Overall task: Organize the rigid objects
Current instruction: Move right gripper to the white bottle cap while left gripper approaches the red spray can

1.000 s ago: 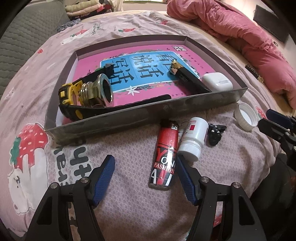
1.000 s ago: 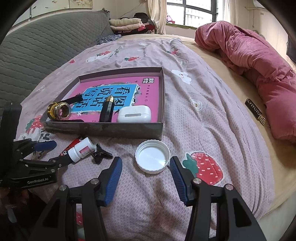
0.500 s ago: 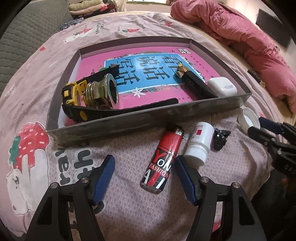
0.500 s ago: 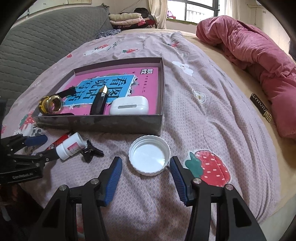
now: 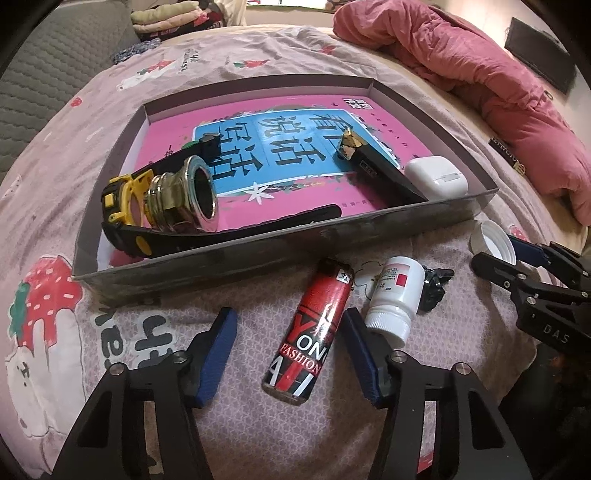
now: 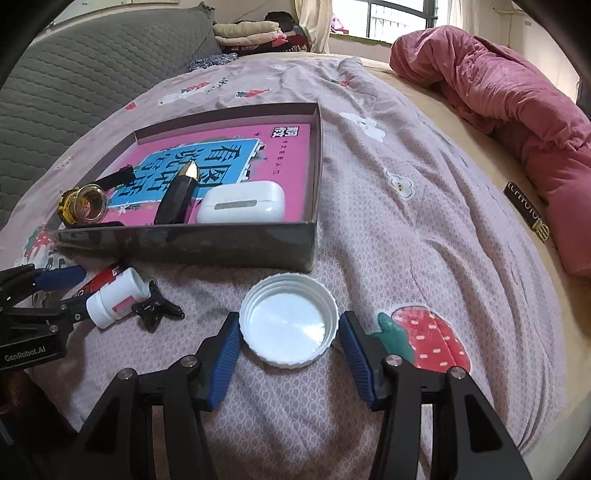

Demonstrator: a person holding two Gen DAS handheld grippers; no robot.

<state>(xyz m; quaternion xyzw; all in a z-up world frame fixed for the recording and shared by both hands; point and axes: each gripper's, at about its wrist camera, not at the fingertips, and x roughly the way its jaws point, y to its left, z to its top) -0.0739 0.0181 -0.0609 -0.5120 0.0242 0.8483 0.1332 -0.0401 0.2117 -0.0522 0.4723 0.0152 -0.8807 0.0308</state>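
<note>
A shallow grey box with a pink lining lies on the bed. It holds a yellow-black tape measure, a brass fitting, a black bar and a white earbud case. In front of the box lie a red lighter, a white pill bottle and a black clip. My left gripper is open, its fingers on either side of the lighter. My right gripper is open around the near part of a white lid.
A pink quilt is bunched at the far right of the bed. A grey padded headboard runs along the left. Folded clothes are stacked at the far end. A black label lies near the quilt.
Both grippers have moved forward. The lighter now lies between my left fingers and the white lid between my right fingers. The objects have not shifted.
</note>
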